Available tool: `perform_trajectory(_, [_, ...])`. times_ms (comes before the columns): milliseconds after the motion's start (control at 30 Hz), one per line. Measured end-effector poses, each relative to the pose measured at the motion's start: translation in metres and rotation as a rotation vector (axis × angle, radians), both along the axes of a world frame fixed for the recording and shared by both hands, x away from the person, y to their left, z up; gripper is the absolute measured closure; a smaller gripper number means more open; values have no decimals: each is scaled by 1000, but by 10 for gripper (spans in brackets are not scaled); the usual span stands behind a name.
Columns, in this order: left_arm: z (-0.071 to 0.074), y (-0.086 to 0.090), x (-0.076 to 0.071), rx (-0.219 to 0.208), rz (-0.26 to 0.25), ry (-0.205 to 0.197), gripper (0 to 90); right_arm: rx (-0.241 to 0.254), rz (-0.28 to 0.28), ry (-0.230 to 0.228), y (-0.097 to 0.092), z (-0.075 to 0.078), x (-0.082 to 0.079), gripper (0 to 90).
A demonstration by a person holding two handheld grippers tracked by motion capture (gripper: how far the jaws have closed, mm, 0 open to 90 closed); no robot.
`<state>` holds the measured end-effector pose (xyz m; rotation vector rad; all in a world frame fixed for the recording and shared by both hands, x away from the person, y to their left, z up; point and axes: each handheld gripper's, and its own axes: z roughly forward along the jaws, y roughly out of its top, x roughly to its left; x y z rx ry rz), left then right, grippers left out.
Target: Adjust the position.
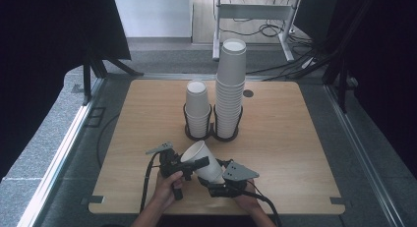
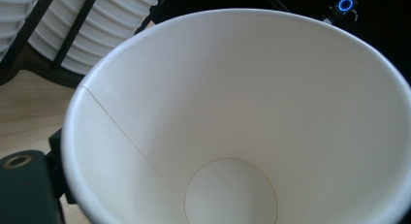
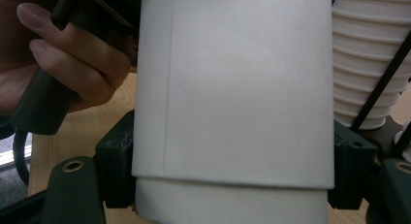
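Cups (image 1: 204,161), white paper, two nested, lying tilted above near edge of wooden bench (image 1: 295,138), mouth pointing up-left. Right hand-held gripper (image 1: 216,180) clamping lower body from both sides, pads pressing on walls in right gripper view (image 3: 232,88). Left hand-held gripper (image 1: 189,164) sitting at rim; grasping or released: cannot tell, rim (image 2: 232,117) crowding its own view. Short stack (image 1: 197,109) and tall stack (image 1: 230,87) standing upright side by side in black wire holder (image 1: 211,133), mid-bench, well apart from held cups.
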<state>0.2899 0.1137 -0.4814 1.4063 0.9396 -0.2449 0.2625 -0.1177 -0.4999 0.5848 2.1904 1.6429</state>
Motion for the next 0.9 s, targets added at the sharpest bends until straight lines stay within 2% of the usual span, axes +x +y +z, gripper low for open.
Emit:
perform_trajectory(367, [0,-1,-2,13,2,-13,117,-11,6,2,-2,0,1,238])
perform_trajectory(467, [1,-3,-4,29,13,-28,119,-10,15,15,-2,-1,1,233])
perform_trajectory(567, [1,-2,-4,27,9,-31,121,-7,19,22,-2,0,1,226])
perform_trajectory(667, [3,0,-4,33,23,-50,123,-1,9,43,-3,0,1,160])
perform_trajectory(800, [7,3,-5,42,41,-75,123,-34,19,76,-3,0,3,129])
perform_trajectory(900, [10,5,-6,57,58,-95,123,-59,21,80,-2,-2,4,126])
